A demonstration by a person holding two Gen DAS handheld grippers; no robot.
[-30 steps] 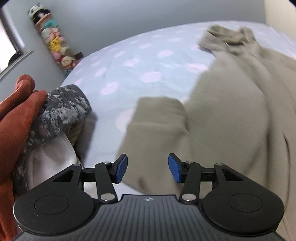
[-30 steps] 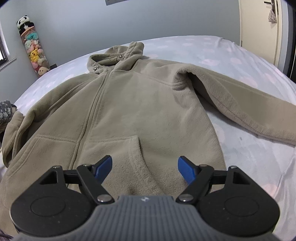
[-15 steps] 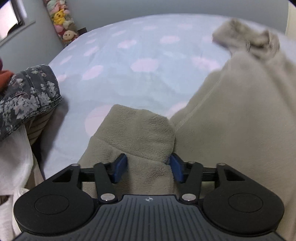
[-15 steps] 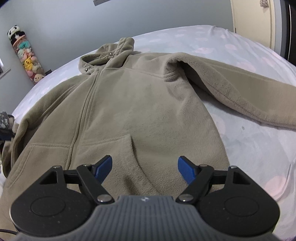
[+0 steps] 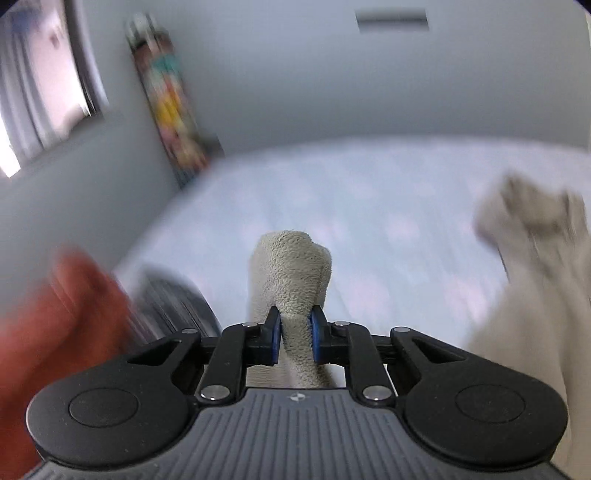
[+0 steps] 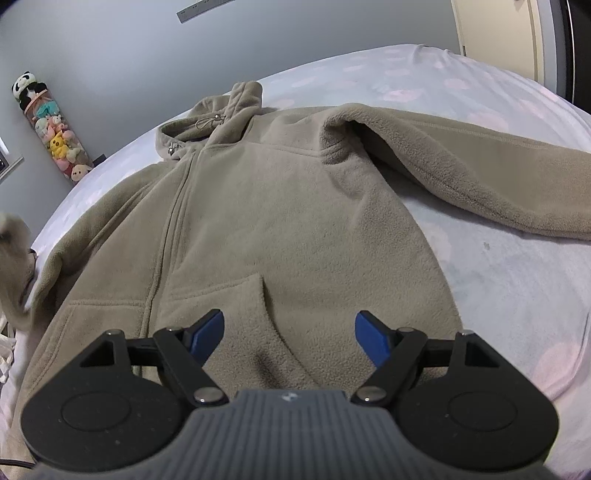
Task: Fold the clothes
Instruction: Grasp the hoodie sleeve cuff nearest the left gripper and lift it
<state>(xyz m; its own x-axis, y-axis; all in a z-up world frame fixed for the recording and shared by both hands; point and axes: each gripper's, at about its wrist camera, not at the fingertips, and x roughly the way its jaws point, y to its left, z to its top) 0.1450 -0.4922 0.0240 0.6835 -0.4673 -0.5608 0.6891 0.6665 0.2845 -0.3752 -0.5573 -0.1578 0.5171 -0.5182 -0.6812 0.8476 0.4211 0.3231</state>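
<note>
A beige fleece zip hoodie (image 6: 280,206) lies face up on the bed, hood (image 6: 221,118) at the far end and one sleeve (image 6: 480,170) stretched out to the right. My left gripper (image 5: 295,334) is closing, its blue pads pinching the other sleeve's cuff (image 5: 291,266), which stands up above the jaws, raised off the bed. That raised cuff (image 6: 11,243) shows blurred at the right wrist view's left edge. My right gripper (image 6: 290,330) hovers open over the hoodie's front pocket, with nothing between its fingers.
The bed sheet (image 6: 517,277) is pale with pink dots. A blurred red garment (image 5: 55,332) and other clothes lie at the left. A clear tube of plush toys (image 6: 51,129) stands by the grey wall. A door (image 6: 498,33) is at the far right.
The left gripper closed on the sleeve cuff and rose with it off the bed, the view tilting up. The right gripper stayed over the pocket, rolling slightly.
</note>
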